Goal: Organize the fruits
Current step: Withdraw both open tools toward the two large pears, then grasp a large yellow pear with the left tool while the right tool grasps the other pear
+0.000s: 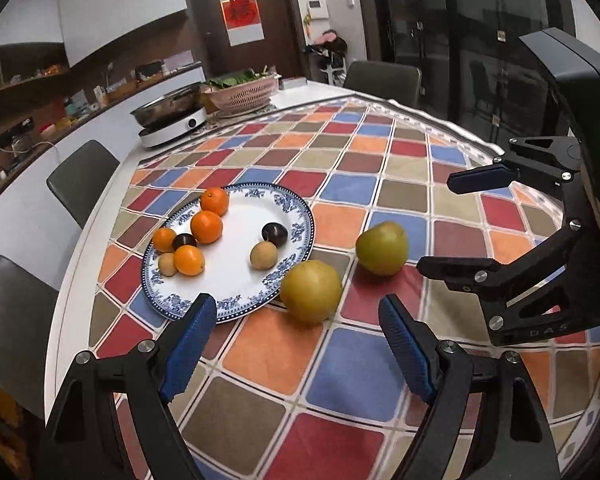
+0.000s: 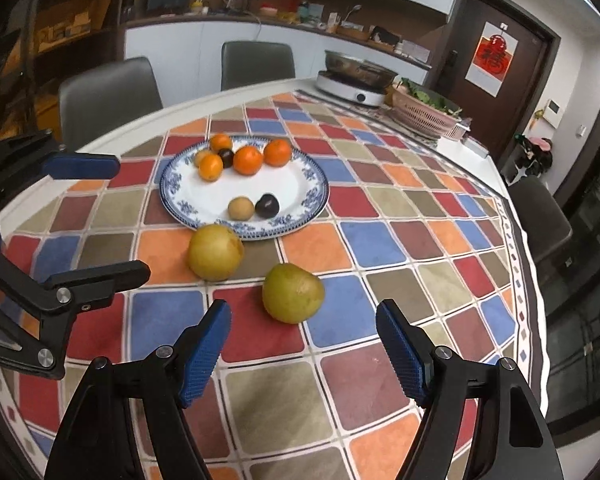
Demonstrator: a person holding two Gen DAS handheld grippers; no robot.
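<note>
Left gripper (image 1: 296, 338): your left gripper hovers above the desk with its blue-padded fingers (image 1: 192, 350) spread wide and nothing between them; the nearer pear lies just ahead of the gap.
Plate (image 1: 236, 304): a white plate with a blue patterned rim sits on the checked cloth, left of both pears in your left wrist view.
Oranges (image 1: 206, 227): four oranges cluster on the far-left part of the plate, close together.
Dark fruits (image 1: 275, 234): two dark round fruits lie on the plate, one among the oranges, one toward the plate's right side.
Tan fruits (image 1: 263, 255): two small tan fruits lie on the plate, one beside the orange cluster, one just beside the right-hand dark fruit.
Nearer pear (image 1: 311, 291): a yellow-green pear rests on the cloth, just off the plate's rim; you cannot tell whether it touches the rim.
Farther pear (image 1: 383, 248): a second, greener pear rests on the cloth to the right, apart from the plate and near the first pear.
Right gripper (image 2: 303, 346): your right gripper is likewise spread wide and holds nothing; in its own view the greener pear lies just ahead of the fingers (image 2: 402, 356).
Desk (image 1: 380, 168): a white desk covered by a multicoloured checked cloth.
Background: a hotplate with a pan (image 2: 358, 80) and a pink basket of greens (image 2: 426, 114) stand at the far end.
</note>
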